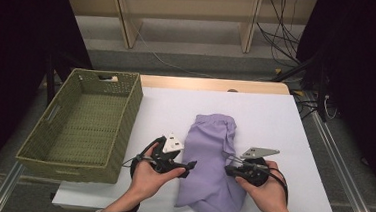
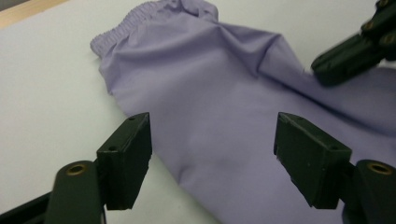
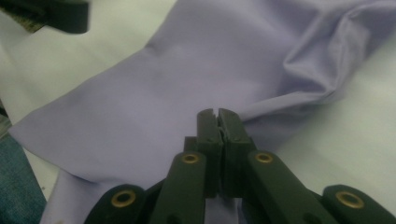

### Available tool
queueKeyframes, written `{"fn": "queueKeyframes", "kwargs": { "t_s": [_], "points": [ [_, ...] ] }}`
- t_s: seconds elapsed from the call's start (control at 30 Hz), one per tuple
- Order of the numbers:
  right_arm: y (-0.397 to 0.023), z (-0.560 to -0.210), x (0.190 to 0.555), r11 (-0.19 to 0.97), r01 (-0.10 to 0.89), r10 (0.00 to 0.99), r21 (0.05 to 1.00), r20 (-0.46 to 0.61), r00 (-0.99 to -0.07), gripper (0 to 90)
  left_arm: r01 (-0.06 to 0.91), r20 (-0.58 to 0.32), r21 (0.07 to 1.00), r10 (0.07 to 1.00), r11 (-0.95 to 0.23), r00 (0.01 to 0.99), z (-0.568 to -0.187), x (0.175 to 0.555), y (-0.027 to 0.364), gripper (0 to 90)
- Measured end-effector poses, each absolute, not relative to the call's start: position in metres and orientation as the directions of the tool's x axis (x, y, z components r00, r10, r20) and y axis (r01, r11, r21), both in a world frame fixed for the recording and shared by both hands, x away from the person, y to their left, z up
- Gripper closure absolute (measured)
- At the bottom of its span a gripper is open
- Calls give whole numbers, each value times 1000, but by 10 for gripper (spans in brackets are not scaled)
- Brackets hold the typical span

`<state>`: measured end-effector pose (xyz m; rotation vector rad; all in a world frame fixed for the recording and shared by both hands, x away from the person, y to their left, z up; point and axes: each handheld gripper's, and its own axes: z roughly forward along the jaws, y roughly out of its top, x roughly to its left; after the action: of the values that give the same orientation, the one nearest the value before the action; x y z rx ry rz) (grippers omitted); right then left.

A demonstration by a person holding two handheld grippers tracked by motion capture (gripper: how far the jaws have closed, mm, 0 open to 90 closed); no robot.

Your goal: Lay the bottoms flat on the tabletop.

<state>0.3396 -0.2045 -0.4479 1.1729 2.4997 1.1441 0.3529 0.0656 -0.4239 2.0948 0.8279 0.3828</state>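
High view, garment: lilac trousers (image 1: 211, 163) lie folded lengthwise on the white surface (image 1: 275, 122), waistband away from the person, lower end hanging over the near edge.
High view, left tool (image 1: 190, 166): held at the garment's left edge, tips just at the cloth.
High view, right tool (image 1: 228, 170): at the garment's right edge, tips on a fold.
High view, basket: a green woven basket (image 1: 124, 131) stands left of the surface.
Left gripper view, left tool (image 2: 212, 140): released, jaws standing apart over the lilac trousers (image 2: 219, 93), pads not pressing on the cloth.
Left gripper view, right tool (image 2: 322, 70): its dark tips rest at a ridge of fabric, upper right.
Right gripper view, right tool (image 3: 218, 114): clenched, jaws together on a pinched fold of the lilac trousers (image 3: 187, 79) at their edge.
Right gripper view, left tool (image 3: 70, 16): one dark jaw at upper left.
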Motion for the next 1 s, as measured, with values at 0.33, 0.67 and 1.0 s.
{"fn": "queueKeyframes", "kwargs": {
  "t_s": [0.33, 0.67, 1.0],
  "points": [
    [-172, -450, 331, 450, 540, 662, 711, 141, -736, 897, 475, -61, 756, 675, -450, 736, -425, 378, 42, 404],
    [-160, -452, 327, 488, 506, 619, 711, 127, -775, 897, 477, -83, 676, 585, -562, 807, -435, 400, 0, 471],
    [-159, -453, 326, 500, 497, 607, 709, 122, -785, 897, 485, -150, 635, 520, -601, 841, -441, 404, -14, 529]
  ]
}}
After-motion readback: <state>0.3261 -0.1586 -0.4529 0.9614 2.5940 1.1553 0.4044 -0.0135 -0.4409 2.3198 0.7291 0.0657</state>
